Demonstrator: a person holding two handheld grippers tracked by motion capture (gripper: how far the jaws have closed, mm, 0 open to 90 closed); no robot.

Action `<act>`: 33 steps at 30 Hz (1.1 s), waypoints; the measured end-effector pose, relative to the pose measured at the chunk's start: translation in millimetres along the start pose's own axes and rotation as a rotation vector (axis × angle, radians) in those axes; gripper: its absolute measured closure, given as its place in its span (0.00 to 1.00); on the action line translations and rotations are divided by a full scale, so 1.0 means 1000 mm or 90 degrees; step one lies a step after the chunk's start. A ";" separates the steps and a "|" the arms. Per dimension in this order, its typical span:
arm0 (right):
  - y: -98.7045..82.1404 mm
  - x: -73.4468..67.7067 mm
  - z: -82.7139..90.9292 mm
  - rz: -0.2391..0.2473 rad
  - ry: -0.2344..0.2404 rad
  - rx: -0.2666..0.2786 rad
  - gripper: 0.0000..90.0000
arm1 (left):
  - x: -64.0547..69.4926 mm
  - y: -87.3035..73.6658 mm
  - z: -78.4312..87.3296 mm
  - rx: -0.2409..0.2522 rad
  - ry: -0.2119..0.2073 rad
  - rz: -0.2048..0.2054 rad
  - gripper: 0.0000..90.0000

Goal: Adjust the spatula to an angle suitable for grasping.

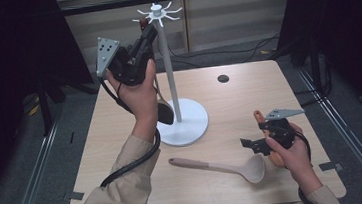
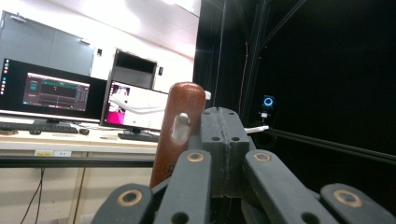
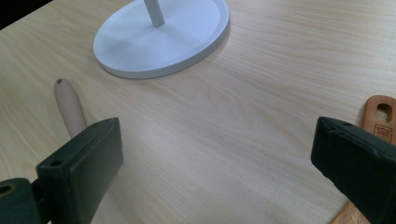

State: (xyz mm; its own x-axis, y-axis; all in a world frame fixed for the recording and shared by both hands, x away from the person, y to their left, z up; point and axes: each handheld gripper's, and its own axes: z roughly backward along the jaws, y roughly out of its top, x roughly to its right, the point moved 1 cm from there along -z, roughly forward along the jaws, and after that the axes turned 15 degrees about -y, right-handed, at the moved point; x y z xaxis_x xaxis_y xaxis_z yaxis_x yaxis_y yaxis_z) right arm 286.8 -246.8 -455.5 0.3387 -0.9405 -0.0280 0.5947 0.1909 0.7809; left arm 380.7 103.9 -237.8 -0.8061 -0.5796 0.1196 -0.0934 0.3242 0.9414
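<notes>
Your left tongs (image 1: 146, 35) are clamped shut on the brown-handled utensil (image 2: 177, 133), raised to the hooks of the white rack (image 1: 158, 13); its hanging hole already sits over a hook tip, so this hanging looks nearly finished. Your right tongs (image 3: 210, 163) hover wide open and empty above the bench (image 1: 230, 107). The pale ladle (image 1: 220, 167) and an orange-handled utensil (image 3: 380, 114) lie on the bench, not yet hung.

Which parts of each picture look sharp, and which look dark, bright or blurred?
High view: the table is evenly lit, its surroundings dark. Left gripper view: the brown handle is sharp, the ceiling glares, the right half is black. Right gripper view: the wood grain is crisp, the near jaws slightly soft.
</notes>
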 end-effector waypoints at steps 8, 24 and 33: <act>0.000 -0.001 0.000 0.003 0.003 0.000 0.02 | -0.005 0.000 0.001 -0.004 0.006 0.009 1.00; 0.001 -0.001 0.001 0.002 0.005 0.004 0.02 | -0.004 -0.002 0.008 -0.010 -0.003 0.014 1.00; 0.002 -0.003 0.001 0.007 0.006 0.008 0.02 | -0.002 -0.014 0.026 -0.023 -0.018 0.013 0.94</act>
State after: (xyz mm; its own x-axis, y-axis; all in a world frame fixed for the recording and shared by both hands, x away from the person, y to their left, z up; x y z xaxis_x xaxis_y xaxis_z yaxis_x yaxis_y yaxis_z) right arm 286.7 -243.7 -453.5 0.3523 -0.9355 -0.0257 0.5821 0.1976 0.7888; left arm 368.3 119.1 -259.7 -0.8237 -0.5516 0.1312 -0.0550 0.3081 0.9498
